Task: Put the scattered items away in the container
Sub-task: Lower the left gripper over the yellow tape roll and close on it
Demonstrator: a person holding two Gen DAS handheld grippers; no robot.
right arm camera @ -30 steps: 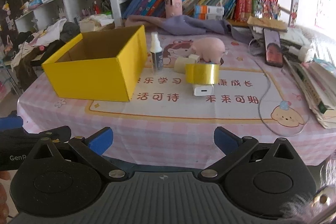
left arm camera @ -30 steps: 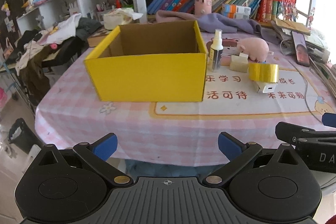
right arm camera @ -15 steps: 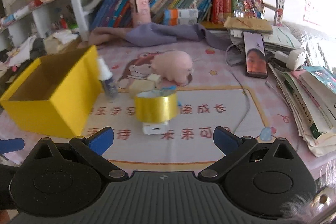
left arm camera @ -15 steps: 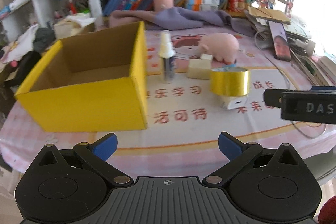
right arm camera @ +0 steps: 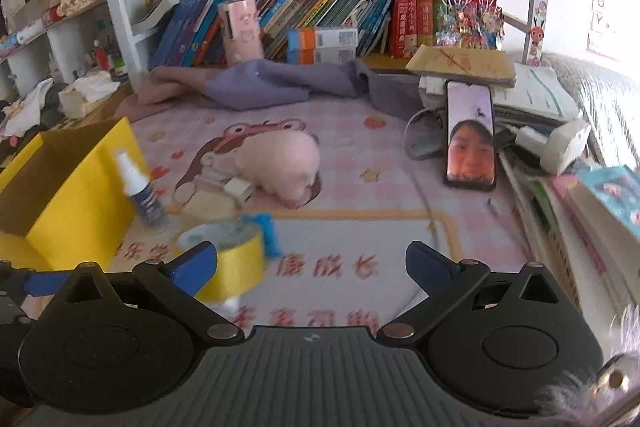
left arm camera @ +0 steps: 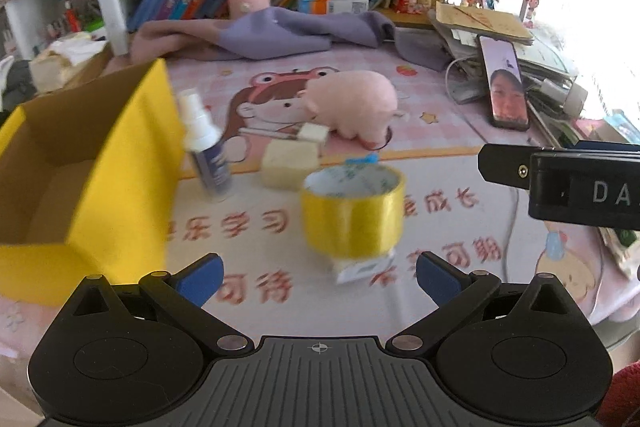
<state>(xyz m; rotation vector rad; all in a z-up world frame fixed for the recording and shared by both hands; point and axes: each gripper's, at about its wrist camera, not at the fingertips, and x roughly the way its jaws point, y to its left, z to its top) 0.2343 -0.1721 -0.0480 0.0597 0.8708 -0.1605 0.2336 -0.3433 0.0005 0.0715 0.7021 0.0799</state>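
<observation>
A yellow cardboard box (left arm camera: 120, 187), open on top, stands at the left; it also shows in the right wrist view (right arm camera: 76, 203). A yellow tape roll (left arm camera: 352, 215) stands on a white charger (left arm camera: 360, 269) just ahead of my open, empty left gripper (left arm camera: 318, 277). Behind lie a spray bottle (left arm camera: 208, 151), a cream block (left arm camera: 290, 165) and a pink plush pig (left arm camera: 354, 103). My right gripper (right arm camera: 312, 267) is open and empty, with the tape roll (right arm camera: 232, 263) by its left fingertip. The pig (right arm camera: 284, 163) and bottle (right arm camera: 142, 191) lie farther back.
A phone (right arm camera: 470, 135) leans on stacked books (right arm camera: 580, 211) at the right. A purple cloth (right arm camera: 272, 83) lies at the back under a bookshelf (right arm camera: 304, 23). A thin cable (left arm camera: 512, 227) runs across the mat. The right gripper's body (left arm camera: 568, 183) shows at the right of the left wrist view.
Both grippers have moved forward and right over the table toward the tape roll. The box has slid to the left of both views. Both stay open.
</observation>
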